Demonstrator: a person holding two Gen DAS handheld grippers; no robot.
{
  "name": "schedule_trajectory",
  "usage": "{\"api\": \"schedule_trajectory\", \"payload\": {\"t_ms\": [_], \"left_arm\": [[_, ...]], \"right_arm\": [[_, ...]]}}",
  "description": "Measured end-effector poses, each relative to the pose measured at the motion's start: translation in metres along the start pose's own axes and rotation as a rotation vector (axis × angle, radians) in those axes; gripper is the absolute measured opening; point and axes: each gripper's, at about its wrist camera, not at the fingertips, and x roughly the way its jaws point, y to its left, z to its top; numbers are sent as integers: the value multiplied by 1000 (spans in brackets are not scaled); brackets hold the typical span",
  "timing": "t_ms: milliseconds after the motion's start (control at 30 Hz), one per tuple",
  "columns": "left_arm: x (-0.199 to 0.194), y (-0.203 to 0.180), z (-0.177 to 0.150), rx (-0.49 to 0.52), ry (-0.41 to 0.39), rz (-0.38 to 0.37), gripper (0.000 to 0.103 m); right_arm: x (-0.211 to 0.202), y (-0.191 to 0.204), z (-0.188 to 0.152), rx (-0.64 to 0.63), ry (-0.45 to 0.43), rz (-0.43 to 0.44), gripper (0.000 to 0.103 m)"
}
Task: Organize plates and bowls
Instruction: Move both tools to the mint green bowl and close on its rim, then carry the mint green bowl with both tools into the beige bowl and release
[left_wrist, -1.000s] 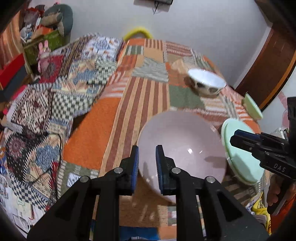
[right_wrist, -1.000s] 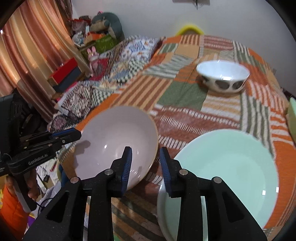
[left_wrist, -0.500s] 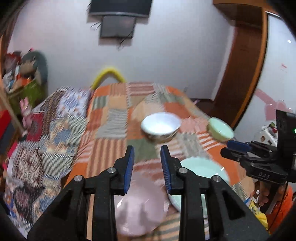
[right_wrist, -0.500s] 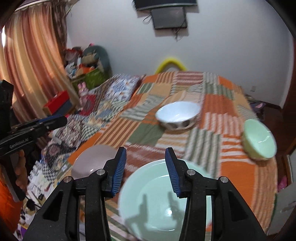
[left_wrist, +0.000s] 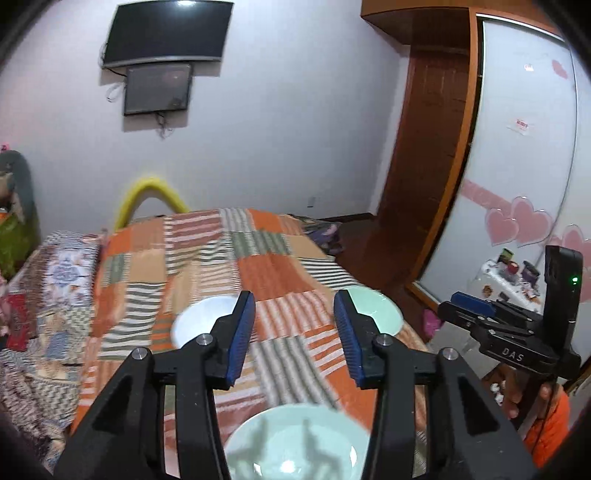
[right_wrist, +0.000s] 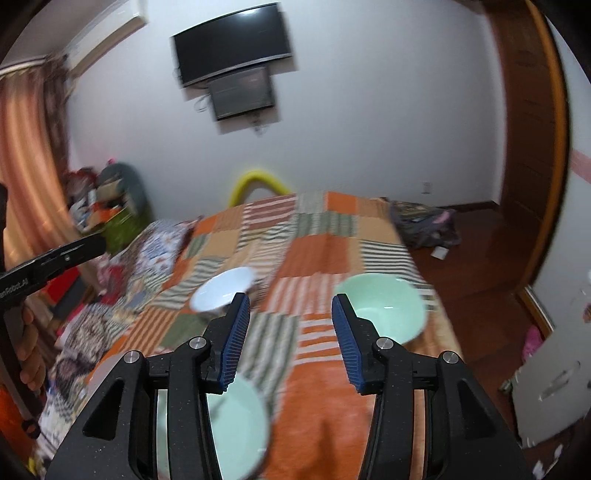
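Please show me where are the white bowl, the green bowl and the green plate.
white bowl (right_wrist: 221, 290): right wrist view, on its inner surface.
green bowl (right_wrist: 384, 304): right wrist view, on its inside.
green plate (left_wrist: 295, 450): left wrist view, on its centre.

On the bed (right_wrist: 325, 258): plate (right_wrist: 240, 424) nearest, bowl (right_wrist: 221, 291) behind, apparently another bowl (right_wrist: 384, 306) right.

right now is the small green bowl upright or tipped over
Upright: in the right wrist view the small green bowl sits on the quilt, rim up, showing its empty inside.
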Motion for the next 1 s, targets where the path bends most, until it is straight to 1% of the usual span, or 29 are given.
{"api": "schedule_trajectory", "payload": {"t_ms": [133,267,467,533,600,767,867,1000], "left_arm": [[44,-10,5,-19,54,-59,44],[87,-17,-2,23,88,-40,44],[149,-15,-25,-12,200,-73,44],[161,-12,-31,-23,223,-84,44],[172,-10,-38,-27,245,-88,44],[187,-8,-46,-28,272,-101,44],[193,-7,-50,-31,282,-109,44],[199,-8,-54,-32,299,-112,44]], "right_arm": [[9,-30,3,35,2,-74,43],[31,-56,-3,78,32,-117,43],[75,-88,-21,143,126,-149,43],[93,-100,-27,171,162,-147,38],[110,-113,-32,207,200,-147,37],[135,-132,-40,271,283,-134,28],[141,-135,-44,277,314,-118,19],[139,-129,-47,234,314,-128,19]]}}
